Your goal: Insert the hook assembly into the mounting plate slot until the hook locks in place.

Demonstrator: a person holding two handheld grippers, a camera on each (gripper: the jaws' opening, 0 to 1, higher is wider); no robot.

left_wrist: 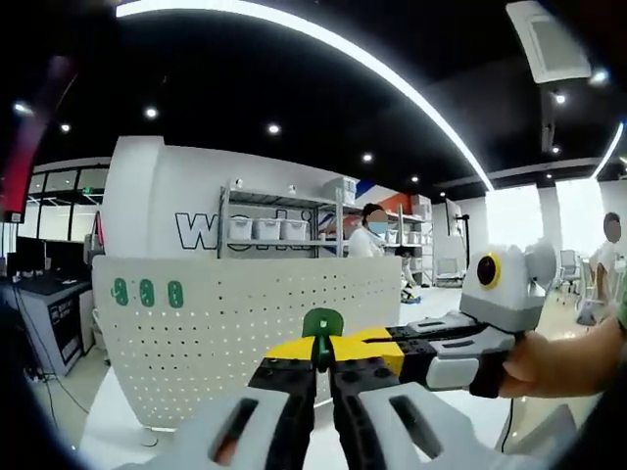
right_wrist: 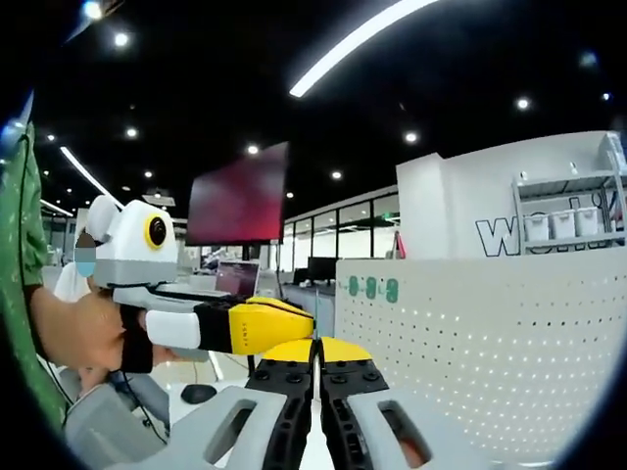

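Both grippers are held up in front of a white pegboard panel that stands upright on a white table. From the left gripper view, the left gripper (left_wrist: 323,364) has its jaws drawn together on the stem of a small green hook (left_wrist: 322,324), whose rounded top stands up just above the yellow jaw tips, right against the face of the pegboard (left_wrist: 245,323). I cannot tell whether the hook is actually seated in one of the holes. The right gripper (left_wrist: 364,343) comes in from the right side of that view, held in a person's hand (left_wrist: 554,357), with its yellow tip just beside the hook; how far its jaws are parted there is not clear.

From the right gripper view, the right gripper (right_wrist: 315,364) shows its two jaws pressed together with only a thin seam between them, and nothing can be made out between them. The left gripper (right_wrist: 284,325) reaches in from the left of that view, held in a hand (right_wrist: 83,328) with a green sleeve (right_wrist: 22,294) behind it. The pegboard (right_wrist: 470,343) stands to the right, and three green pieces (right_wrist: 372,288) sit in a row near its top corner.

Far behind are metal shelves (left_wrist: 279,220) with white bins, desks with monitors (right_wrist: 240,201), and people at a distance.
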